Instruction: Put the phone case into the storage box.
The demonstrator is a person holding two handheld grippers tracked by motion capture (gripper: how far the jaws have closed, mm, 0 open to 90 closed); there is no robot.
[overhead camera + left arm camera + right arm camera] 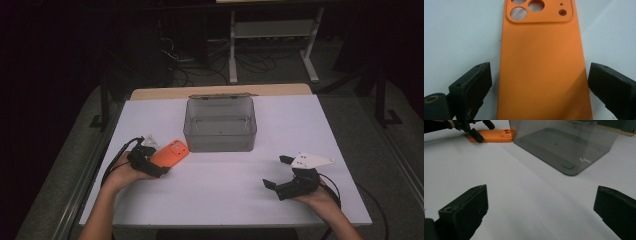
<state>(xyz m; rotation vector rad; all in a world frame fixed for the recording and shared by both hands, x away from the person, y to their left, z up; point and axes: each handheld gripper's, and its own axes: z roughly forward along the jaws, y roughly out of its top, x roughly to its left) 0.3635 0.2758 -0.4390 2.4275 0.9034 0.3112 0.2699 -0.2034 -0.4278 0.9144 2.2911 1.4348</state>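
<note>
Now straddling the orange phone case [541, 65] with my left gripper [161, 165], jaws spread, not yet pinching
Case lies flat just left of the grey bin [220, 125]; next I judge: squeeze, then lift

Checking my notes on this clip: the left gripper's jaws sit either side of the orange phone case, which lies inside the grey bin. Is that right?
Not quite. The phone case lies on the table beside the bin, not inside it, as the high view shows. The left gripper's jaws do sit either side of it.
</note>
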